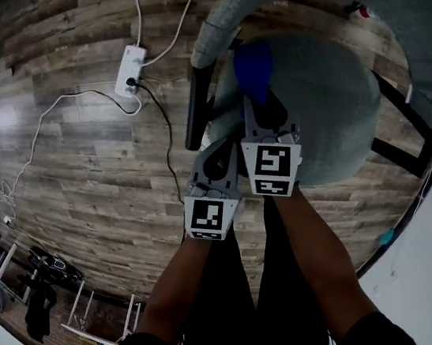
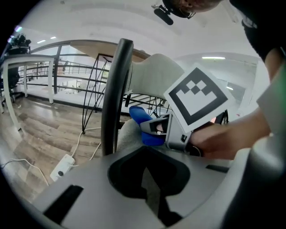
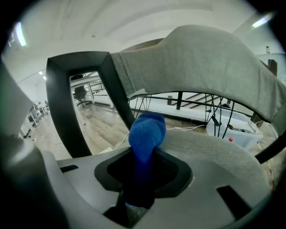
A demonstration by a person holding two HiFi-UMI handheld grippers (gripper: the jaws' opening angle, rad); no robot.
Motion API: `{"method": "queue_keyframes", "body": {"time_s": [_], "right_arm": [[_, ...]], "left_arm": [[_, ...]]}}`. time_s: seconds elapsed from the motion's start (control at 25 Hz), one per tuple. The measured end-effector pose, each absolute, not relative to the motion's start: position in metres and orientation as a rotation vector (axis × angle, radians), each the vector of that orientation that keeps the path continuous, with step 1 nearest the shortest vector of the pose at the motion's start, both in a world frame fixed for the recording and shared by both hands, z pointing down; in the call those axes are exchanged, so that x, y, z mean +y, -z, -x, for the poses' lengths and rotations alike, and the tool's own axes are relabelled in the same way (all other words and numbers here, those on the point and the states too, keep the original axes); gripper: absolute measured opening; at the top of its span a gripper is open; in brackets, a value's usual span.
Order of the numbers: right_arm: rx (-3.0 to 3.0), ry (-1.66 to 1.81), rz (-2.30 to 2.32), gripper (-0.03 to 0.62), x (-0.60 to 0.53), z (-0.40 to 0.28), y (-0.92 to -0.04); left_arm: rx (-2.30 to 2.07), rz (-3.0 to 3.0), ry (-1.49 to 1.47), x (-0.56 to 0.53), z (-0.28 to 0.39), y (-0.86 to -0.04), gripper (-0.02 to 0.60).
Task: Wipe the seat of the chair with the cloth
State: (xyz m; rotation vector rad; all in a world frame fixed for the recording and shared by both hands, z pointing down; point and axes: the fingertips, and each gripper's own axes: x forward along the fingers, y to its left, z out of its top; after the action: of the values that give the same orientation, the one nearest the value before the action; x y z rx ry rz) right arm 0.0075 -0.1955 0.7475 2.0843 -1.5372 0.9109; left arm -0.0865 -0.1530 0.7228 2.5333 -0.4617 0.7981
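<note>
Right gripper [image 3: 142, 188]: mine, jaws clamped on blue cloth [image 3: 146, 132], over chair seat [image 1: 326, 104]. Left gripper [image 2: 149, 197]: mine, jaws together, empty.

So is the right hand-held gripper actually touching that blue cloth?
Touching. The right gripper view shows the blue cloth clamped between the jaws of the right hand-held gripper, its bunched end sticking out past them.

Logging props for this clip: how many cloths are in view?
1: a blue fabric cloth, clamped in the right gripper over the grey upholstered chair seat. No other shows.
</note>
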Motion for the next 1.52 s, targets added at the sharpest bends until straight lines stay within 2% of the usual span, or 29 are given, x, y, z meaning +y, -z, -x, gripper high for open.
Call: {"method": "queue_keyframes", "body": {"time_s": [0.36,1.52], "right_arm": [[-1.510,-0.965,-2.055,0.120,-0.196,0.003,-0.759],[-1.100,-1.210,-2.338,0.120,-0.055,-0.111,-0.766]], "left_arm": [[-0.474,-2.517,-0.862,-0.159,0.110,-0.736,0.002],[-0.318,-2.650,-0.907,-0.137,0.031,-0.721,0.002]]}}
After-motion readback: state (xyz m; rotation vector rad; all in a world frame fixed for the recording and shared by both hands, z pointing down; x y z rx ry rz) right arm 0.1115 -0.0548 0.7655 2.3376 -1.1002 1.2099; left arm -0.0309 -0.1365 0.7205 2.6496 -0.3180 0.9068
